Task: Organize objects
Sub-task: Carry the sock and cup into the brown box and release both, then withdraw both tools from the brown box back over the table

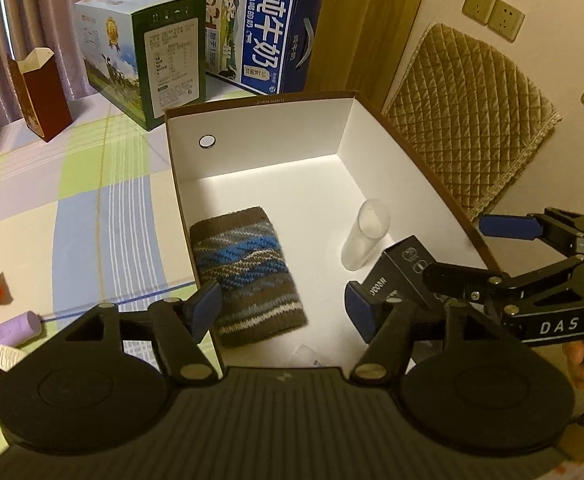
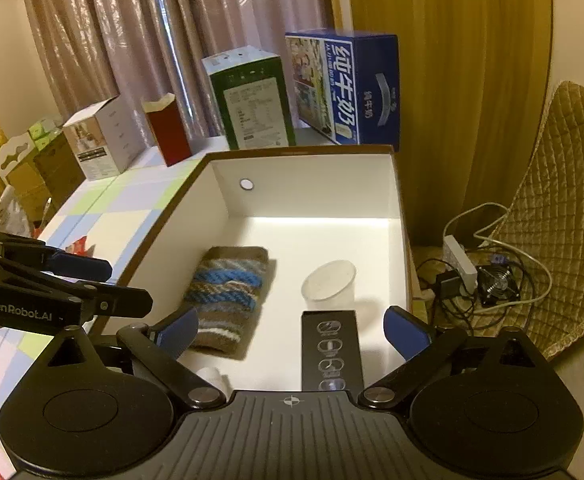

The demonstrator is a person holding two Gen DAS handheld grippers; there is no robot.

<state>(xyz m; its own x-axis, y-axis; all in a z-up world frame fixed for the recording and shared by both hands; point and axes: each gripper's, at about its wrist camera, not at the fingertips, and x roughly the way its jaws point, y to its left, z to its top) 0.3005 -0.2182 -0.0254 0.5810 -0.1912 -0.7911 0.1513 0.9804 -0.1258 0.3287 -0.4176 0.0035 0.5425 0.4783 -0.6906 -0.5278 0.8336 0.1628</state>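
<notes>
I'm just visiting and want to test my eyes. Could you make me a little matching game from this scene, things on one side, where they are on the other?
Things:
1. knitted pouch
2. plastic cup
3. purple tube
4. blue milk carton

Places:
A. on the checked cloth, outside the white box
B. behind the white box, at the far edge
C. inside the box, on its left side
D. inside the box, lying right of the pouch

Pairs: 1-C, 2-D, 3-A, 4-B
</notes>
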